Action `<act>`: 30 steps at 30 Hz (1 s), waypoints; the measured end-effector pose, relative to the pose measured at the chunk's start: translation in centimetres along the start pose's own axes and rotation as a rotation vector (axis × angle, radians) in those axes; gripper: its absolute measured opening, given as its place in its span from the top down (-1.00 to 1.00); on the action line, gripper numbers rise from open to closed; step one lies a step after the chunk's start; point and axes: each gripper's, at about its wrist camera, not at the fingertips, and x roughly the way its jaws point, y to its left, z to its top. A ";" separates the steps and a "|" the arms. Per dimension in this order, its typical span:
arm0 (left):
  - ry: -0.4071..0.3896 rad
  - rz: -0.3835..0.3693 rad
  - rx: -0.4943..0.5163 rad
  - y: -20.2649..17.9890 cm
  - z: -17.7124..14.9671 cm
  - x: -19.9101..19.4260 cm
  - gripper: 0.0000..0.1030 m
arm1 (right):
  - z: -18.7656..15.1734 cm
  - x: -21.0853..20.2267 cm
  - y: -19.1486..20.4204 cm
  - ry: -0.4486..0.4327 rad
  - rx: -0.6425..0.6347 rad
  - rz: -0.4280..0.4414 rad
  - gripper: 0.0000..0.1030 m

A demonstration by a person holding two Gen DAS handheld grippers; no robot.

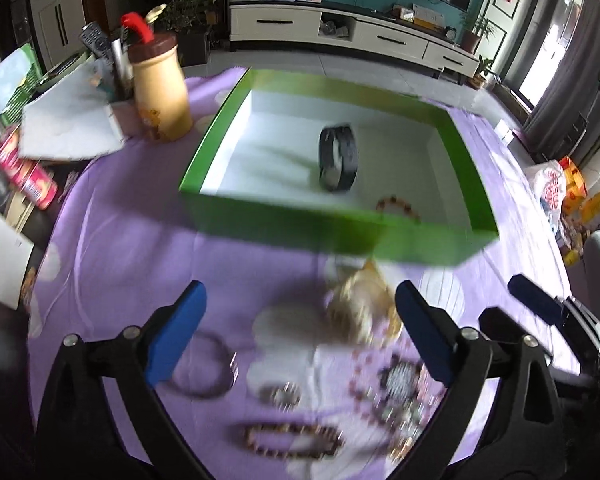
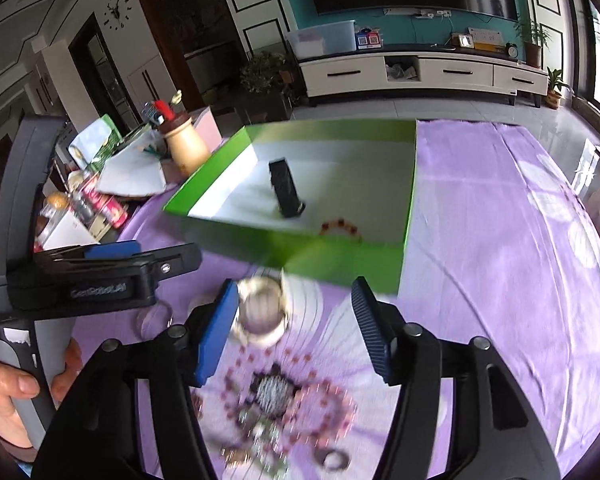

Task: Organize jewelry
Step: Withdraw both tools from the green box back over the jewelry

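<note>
A green box [image 1: 284, 216] with a white floor stands on the purple cloth. Inside it a black band [image 1: 338, 158] stands on edge, and a red bead bracelet [image 1: 398, 206] lies by the near wall. My left gripper [image 1: 300, 294] hangs open over the cloth with nothing between its pads. A pale gold bangle [image 1: 362, 308] lies just inside its right finger. My right gripper [image 2: 296, 292] is open too. The same bangle [image 2: 262, 314] lies between its fingers, close to the left pad [image 2: 216, 332], with a wide gap to the right one. Blurred bead strings [image 2: 284, 396] lie below it.
A thin metal bangle [image 1: 204, 372] and a dark bead bracelet [image 1: 292, 438] lie near the left gripper. A tan jar with a brown lid [image 1: 160, 88], papers and packets crowd the table's left side. A hand [image 2: 4, 392] holds the left gripper's handle. Bags sit at the right edge [image 1: 552, 188].
</note>
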 end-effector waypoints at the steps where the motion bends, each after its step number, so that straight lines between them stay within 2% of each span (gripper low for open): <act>1: 0.003 0.007 0.003 0.3 -0.9 -0.4 -0.92 | -0.6 -0.3 0.2 0.010 0.001 0.003 -0.25; 5: 0.005 0.044 -0.001 1.6 -4.0 -1.8 -0.96 | -2.6 -1.4 1.1 0.035 0.005 0.011 -0.39; 10: 0.025 0.026 -0.023 2.6 -6.9 -3.5 -0.96 | -4.4 -2.8 2.3 0.055 -0.014 0.017 -0.44; 21: 0.018 0.043 -0.011 2.6 -9.3 -6.7 -0.96 | -6.7 -5.8 3.0 0.054 -0.003 -0.008 -0.44; 30: 0.022 0.042 0.000 2.7 -11.3 -8.1 -0.96 | -7.9 -6.8 3.7 0.062 -0.007 -0.010 -0.44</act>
